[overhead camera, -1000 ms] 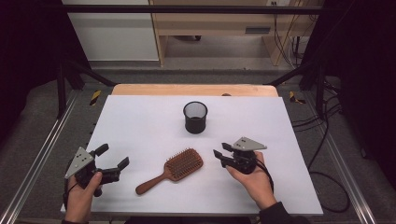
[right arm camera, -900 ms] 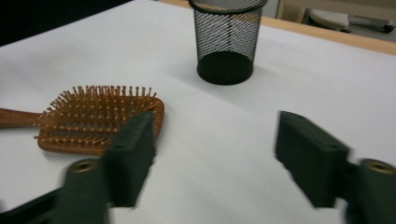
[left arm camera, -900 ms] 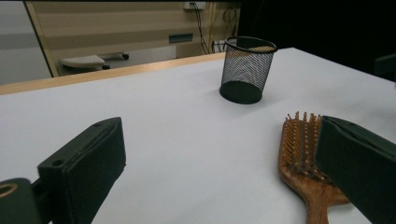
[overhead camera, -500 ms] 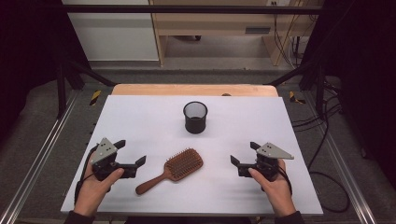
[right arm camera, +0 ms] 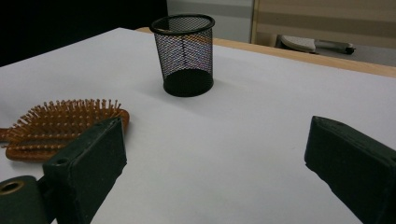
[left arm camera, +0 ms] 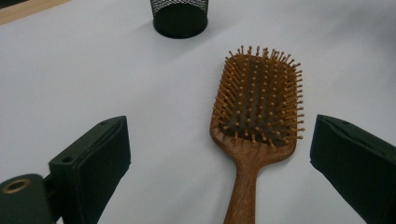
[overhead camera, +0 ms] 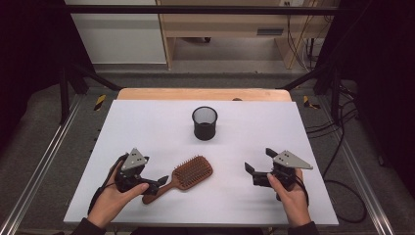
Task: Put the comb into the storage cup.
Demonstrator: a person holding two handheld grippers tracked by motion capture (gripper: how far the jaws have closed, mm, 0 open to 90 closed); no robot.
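Left gripper (overhead camera: pixel 159 182) spread wide astride the brush (left arm camera: pixel 256 121) handle, not clamping; right gripper (overhead camera: pixel 259 166) just opened, empty — white table (overhead camera: pixel 147 127), dark room.

Wood, wire mesh and matt white board

The hairbrush (left arm camera: pixel 254 116) looked like varnished brown wood, smooth on the handle, with pale wooden pins set in a dark cushion. At its 12 o'clock the cup (right arm camera: pixel 185 53) was black wire mesh with a faint sheen. The table (overhead camera: pixel 147 122) top was matt, smooth white, edged at the far side with bare light wood. The left gripper (left arm camera: pixel 219 163) had matt black pads.
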